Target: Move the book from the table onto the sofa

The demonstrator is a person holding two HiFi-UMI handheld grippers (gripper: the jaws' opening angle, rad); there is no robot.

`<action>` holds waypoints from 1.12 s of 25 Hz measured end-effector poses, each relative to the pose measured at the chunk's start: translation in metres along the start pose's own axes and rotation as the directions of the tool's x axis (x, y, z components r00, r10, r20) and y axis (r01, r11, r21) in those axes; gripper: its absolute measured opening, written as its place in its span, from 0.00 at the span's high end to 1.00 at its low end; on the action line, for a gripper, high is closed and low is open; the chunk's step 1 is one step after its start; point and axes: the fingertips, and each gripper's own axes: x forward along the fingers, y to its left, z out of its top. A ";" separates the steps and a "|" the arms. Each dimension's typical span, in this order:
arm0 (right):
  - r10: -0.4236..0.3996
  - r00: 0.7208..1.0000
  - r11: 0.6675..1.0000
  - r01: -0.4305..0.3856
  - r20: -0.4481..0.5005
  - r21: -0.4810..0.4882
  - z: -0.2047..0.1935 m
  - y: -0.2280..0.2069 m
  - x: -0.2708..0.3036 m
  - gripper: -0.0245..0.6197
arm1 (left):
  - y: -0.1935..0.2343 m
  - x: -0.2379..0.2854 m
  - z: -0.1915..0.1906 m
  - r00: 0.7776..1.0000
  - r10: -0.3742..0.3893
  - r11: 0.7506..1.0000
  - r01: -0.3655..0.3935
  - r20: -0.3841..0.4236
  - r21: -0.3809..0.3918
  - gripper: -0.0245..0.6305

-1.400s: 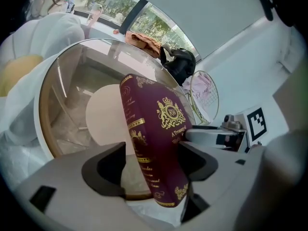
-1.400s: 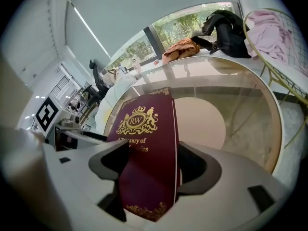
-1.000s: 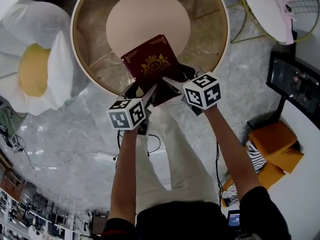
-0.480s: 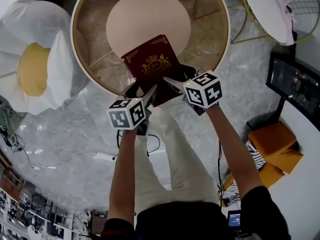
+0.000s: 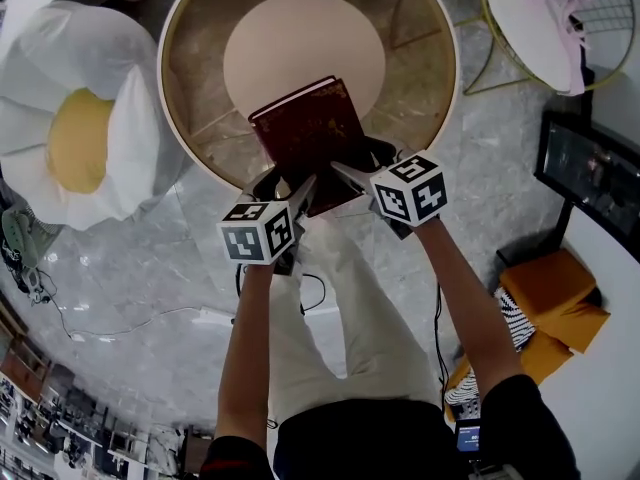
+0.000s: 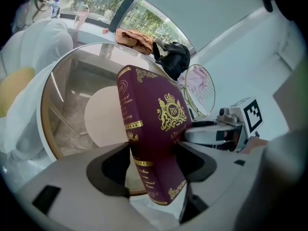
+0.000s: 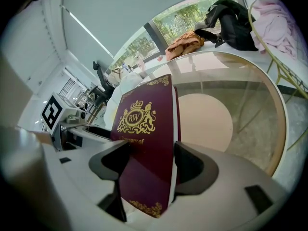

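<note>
I hold both grippers at the near rim of the table (image 5: pixel 200 78), side by side and pointing forward and down.

1. Left gripper (image 5: pixel 283 183): its jaws are closing with the book (image 5: pixel 305 133) between them. In the left gripper view one pad sits at the spine side and the other on the crested cover, and both look to be in contact.
2. Right gripper (image 5: pixel 365 168): it is clamped on the same book from the other side. In the right gripper view one pad is on the cover and the other is against the page edge.
3. Book: it stands tilted on edge between the two grippers, with its lower end inside both sets of jaws. That end hangs past the near rim, towards me, and the upper end leans out over the glass top. (I cannot tell whether any part of it rests on the glass.)
4. Beyond the book, a pale disc (image 5: pixel 300 48) shows through the glass.
5. A white flower cushion (image 5: pixel 70 138) lies to the left of the table.
</note>
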 end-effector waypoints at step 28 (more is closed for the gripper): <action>0.029 0.985 0.990 -0.005 0.173 -0.141 0.130 0.148 -0.118 0.48 | -0.075 -0.195 0.102 0.975 0.073 0.974 -0.115 0.209 0.195 0.49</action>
